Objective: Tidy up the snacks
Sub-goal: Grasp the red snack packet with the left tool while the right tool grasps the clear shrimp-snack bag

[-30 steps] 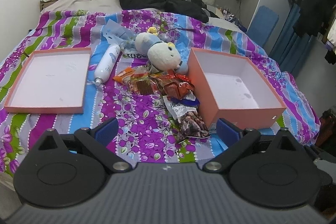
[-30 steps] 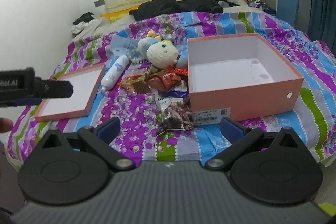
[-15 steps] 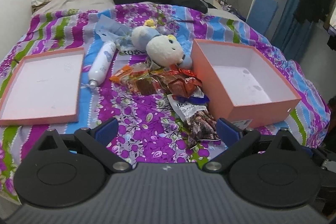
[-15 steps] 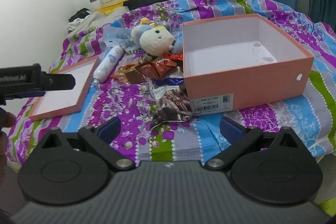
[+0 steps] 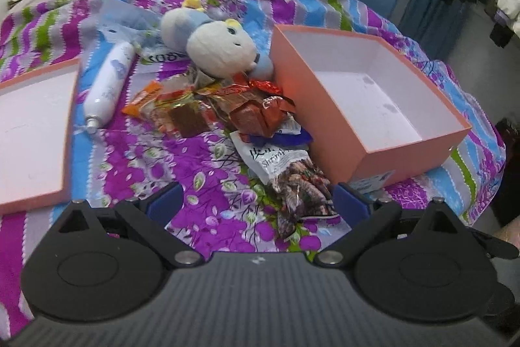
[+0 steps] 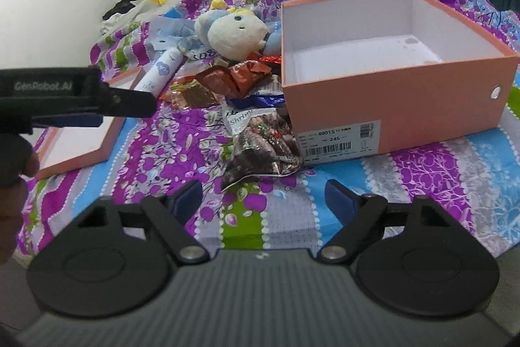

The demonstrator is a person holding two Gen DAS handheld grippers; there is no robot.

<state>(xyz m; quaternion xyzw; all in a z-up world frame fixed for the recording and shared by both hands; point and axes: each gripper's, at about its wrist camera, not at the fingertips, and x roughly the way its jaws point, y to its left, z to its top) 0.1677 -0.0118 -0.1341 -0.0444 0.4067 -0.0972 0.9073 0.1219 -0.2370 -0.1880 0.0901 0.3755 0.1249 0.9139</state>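
Right tool jaws closing, nothing between them; left tool wide open, empty. Shrimp snack bag just ahead, touching the box (crinkly film). Closing early could miss it.

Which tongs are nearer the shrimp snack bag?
Left, probably. The left tongs stand open with the shrimp bag beside their right finger. The right tongs, closing and empty, sit just short of it.

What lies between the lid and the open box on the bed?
In the left wrist view, between the lid and box: a white bottle, a snack pile, a plush toy behind it.
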